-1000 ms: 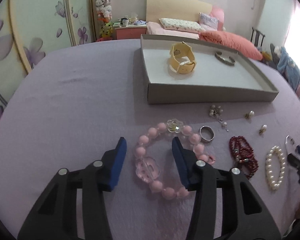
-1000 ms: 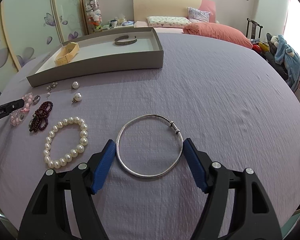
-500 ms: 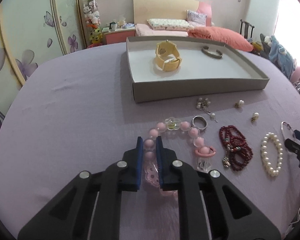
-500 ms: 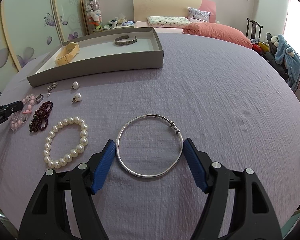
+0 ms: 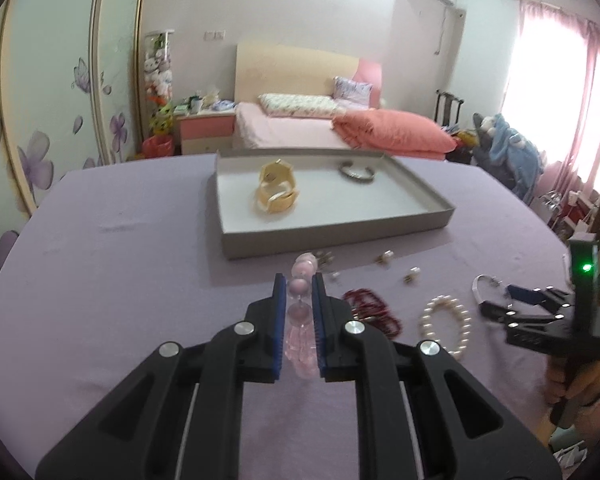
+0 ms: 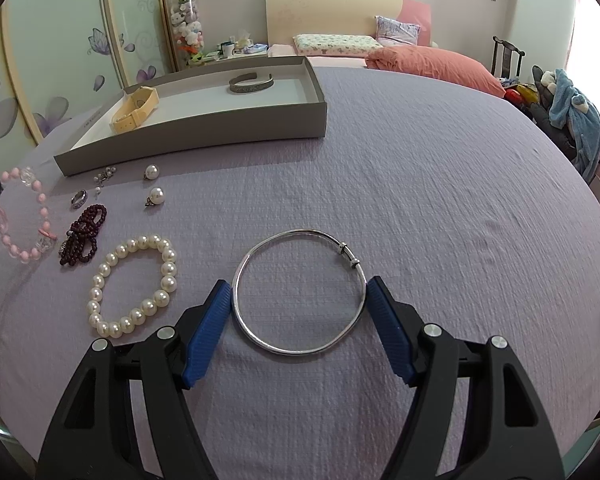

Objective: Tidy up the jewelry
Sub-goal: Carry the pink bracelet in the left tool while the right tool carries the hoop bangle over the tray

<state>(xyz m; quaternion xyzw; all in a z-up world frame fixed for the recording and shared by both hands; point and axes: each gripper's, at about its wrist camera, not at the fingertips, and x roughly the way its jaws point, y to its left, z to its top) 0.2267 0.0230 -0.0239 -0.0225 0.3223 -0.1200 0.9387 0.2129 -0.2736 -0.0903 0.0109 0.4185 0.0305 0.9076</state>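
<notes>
Left gripper (image 5: 299,286) pinches the pink bead bracelet (image 5: 299,322) above the tabletop (image 6: 440,200); right gripper (image 6: 299,294) sits spread around the silver bangle (image 6: 300,292).

The left fingers (image 5: 279,300) are drawn close with pink beads squeezed between their blue pads, and in the right wrist view the bracelet's loop seems to hang lifted at the far left, though that edge is distorted. The right fingers (image 6: 208,328) stand wide apart, one at each side of the bangle, which lies flat on the purple cloth. Beside it lie the pearl bracelet (image 6: 134,286), the dark red bead strand (image 6: 82,236), a ring (image 6: 79,199) and two pearl earrings (image 6: 153,184). The grey tray (image 6: 204,140) behind them holds a yellow watch (image 6: 136,110) and a metal cuff (image 6: 251,82).
</notes>
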